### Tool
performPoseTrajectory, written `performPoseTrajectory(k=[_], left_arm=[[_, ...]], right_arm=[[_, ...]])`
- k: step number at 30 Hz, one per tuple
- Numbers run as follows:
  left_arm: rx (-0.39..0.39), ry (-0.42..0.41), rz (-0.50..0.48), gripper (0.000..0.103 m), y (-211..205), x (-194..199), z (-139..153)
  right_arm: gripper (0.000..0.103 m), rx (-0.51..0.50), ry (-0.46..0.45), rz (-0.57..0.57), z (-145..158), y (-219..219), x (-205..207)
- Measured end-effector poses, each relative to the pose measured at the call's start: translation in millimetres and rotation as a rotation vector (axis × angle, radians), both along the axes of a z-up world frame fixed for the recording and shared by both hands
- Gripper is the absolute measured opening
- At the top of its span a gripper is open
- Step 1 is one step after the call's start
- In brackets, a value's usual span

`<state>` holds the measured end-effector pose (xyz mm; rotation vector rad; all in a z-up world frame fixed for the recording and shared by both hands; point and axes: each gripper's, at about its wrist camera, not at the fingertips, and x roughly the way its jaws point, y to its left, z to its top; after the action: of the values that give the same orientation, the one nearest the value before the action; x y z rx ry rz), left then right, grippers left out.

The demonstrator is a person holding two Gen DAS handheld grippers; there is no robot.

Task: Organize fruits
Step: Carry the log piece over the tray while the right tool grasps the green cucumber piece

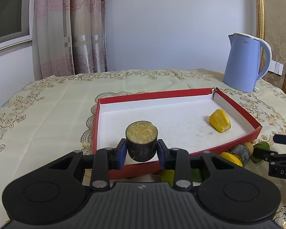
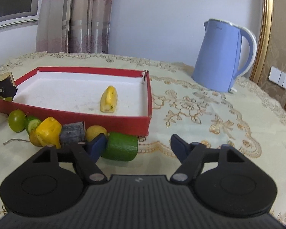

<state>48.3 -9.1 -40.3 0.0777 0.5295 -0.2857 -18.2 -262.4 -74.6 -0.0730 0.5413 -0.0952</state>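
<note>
Where right view looks: green chunk [image 2: 121, 146]

- Shallow red cardboard tray [image 2: 112, 118] sits on the cloth-covered bench [image 2: 209, 126].
- Yellow fruit wedge [image 2: 108, 99] lies in the tray, toward its right wall.
- Blue plastic kettle [image 2: 217, 57] stands behind the tray, to its right.
- Cluster of cut fruit pieces [image 2: 47, 131] lies before the tray's front wall.

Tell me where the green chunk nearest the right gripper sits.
In the right wrist view the green chunk lies on the tablecloth outside the red tray, just before its near wall, beside the right gripper's left finger.
</note>
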Motion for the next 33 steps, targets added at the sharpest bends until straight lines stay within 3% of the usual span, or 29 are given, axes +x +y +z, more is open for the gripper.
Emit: performPoseTrajectory(k=[5,7,11,23,33], left_arm=[[-0.003,0.006,0.001,0.033,1,0,-2],[-0.003,0.006,0.003,0.033,3,-1,-2],[-0.006,0.011,0.013,0.033,5,0,-2],[-0.011,0.001,0.022,0.033,1,2,10],[0.010,0.040,0.065,0.033,-14,45,7]], right_arm=[[0.055,0.018,0.035,0.010,-7,2,8],[0.034,0.024,0.036,0.024,-7,4,9],[0.033,0.034,0.021,0.008,-7,4,6],[0.033,0.061,-0.144,-0.079,5,-10,-21],[0.033,0.084,-0.149,-0.092,6,-14,-22]])
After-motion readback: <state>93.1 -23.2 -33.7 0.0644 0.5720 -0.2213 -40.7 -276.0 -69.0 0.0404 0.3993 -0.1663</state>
